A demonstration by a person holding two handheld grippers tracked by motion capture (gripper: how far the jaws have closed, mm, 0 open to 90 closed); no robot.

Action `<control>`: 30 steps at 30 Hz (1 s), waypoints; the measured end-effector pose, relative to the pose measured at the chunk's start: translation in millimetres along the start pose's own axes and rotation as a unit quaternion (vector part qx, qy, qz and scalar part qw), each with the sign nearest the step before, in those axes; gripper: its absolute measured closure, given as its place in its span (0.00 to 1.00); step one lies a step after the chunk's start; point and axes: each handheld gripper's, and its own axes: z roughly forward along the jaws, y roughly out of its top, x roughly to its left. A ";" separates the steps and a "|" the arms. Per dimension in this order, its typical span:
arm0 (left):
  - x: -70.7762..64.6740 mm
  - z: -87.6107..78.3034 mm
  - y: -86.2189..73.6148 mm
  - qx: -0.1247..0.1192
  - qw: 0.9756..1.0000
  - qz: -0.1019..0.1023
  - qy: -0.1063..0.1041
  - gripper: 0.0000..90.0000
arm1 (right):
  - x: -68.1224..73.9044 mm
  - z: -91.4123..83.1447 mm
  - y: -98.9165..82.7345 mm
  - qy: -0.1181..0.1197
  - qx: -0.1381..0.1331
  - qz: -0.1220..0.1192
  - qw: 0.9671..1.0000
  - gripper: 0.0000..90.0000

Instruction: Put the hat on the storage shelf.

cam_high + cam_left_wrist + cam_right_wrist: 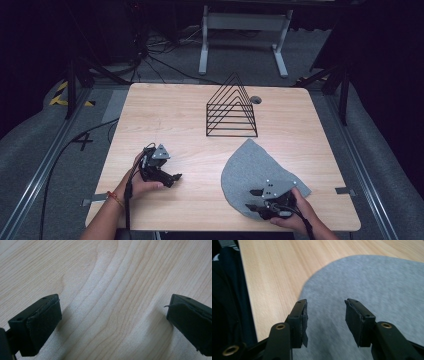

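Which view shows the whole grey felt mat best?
The high view: the grey felt mat lies whole on the table, near the right tool. The right gripper view shows one blurred curved edge close up; the left gripper view shows bare wood.

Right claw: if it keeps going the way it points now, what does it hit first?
Probably the grey cloth. The right claw is open just above it, angled forward across it; beyond lies bare table.

From my feed, the right hand-held gripper (260,199) covers the near part of the grey felt mat (250,167), so I can't see its edge there. In the right gripper view the mat (372,285) is blurred and cut off by the frame.
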 end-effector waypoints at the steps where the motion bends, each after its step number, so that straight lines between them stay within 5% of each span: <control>1: 0.0 0.0 0.0 0.000 1.000 0.000 0.000 0.00 | 2.0 2.3 1.5 -0.001 0.003 -0.003 1.000 0.59; 12: -0.2 0.1 0.0 -0.001 1.000 -0.001 0.000 0.00 | 9.3 21.4 11.1 0.015 0.009 -0.005 1.000 0.53; 21: -0.3 0.5 -0.1 -0.003 1.000 -0.002 0.000 0.00 | 16.7 34.7 15.7 0.000 0.042 -0.018 0.999 0.51; 26: -0.4 0.2 0.0 -0.001 1.000 -0.002 0.001 0.00 | 17.8 41.5 24.8 0.001 0.048 -0.011 0.999 0.62; 30: -0.4 0.5 0.2 -0.001 1.000 -0.002 -0.001 0.00 | 3.3 44.6 28.2 -0.006 0.050 0.005 0.999 0.82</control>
